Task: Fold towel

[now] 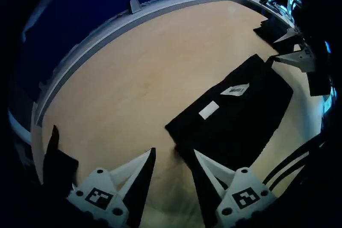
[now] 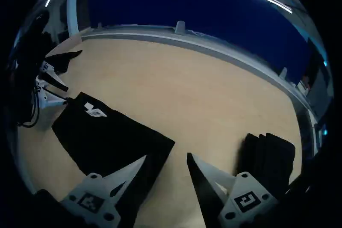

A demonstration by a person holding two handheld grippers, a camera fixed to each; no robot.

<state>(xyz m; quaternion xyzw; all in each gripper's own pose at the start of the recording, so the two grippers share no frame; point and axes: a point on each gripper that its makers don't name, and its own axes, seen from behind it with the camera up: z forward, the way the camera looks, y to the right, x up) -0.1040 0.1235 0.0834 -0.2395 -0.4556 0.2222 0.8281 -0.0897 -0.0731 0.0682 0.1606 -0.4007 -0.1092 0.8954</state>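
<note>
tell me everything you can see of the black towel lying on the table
The towel is plain black, soft-looking cloth, spread flat on the pale wooden table as a rough rectangle. Two white tags lie on its upper face. The open left gripper sits at one corner and the open right gripper at the opposite end. Neither is clamped on the cloth.
</note>
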